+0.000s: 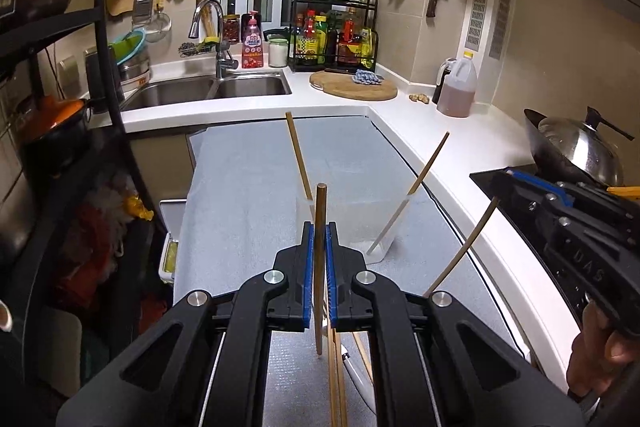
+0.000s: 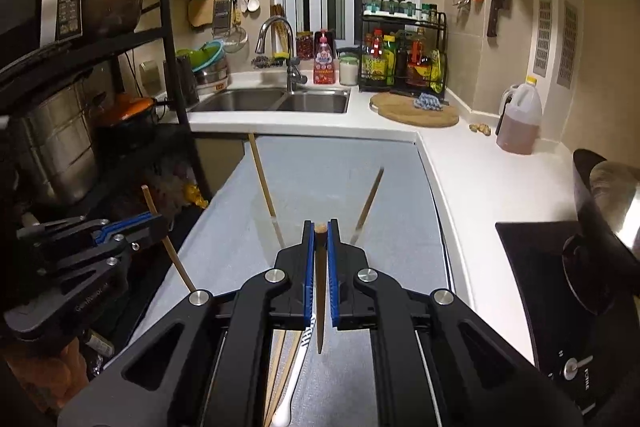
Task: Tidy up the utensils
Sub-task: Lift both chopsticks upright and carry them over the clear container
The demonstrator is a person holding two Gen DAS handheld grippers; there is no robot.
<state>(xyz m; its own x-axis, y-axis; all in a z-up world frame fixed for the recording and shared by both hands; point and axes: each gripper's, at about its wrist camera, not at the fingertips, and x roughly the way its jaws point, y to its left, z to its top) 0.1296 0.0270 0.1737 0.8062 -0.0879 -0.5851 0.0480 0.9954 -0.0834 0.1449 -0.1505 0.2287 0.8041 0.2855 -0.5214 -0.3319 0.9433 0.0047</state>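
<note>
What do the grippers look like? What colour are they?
Both grippers are black plastic with blue strips inside the fingers and round silver bolts at the joints. That goes for the left gripper and the right gripper. The right one has raised letters on its side, and a bare hand holds it.

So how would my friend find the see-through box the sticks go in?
Find the grey mat covering the counter in front of the steel sink. Near its middle stands a clear plastic tub, just beyond the left gripper, whose jaws pinch a brown wooden chopstick. It is the only see-through container there, with two pale chopsticks leaning out of it.
</note>
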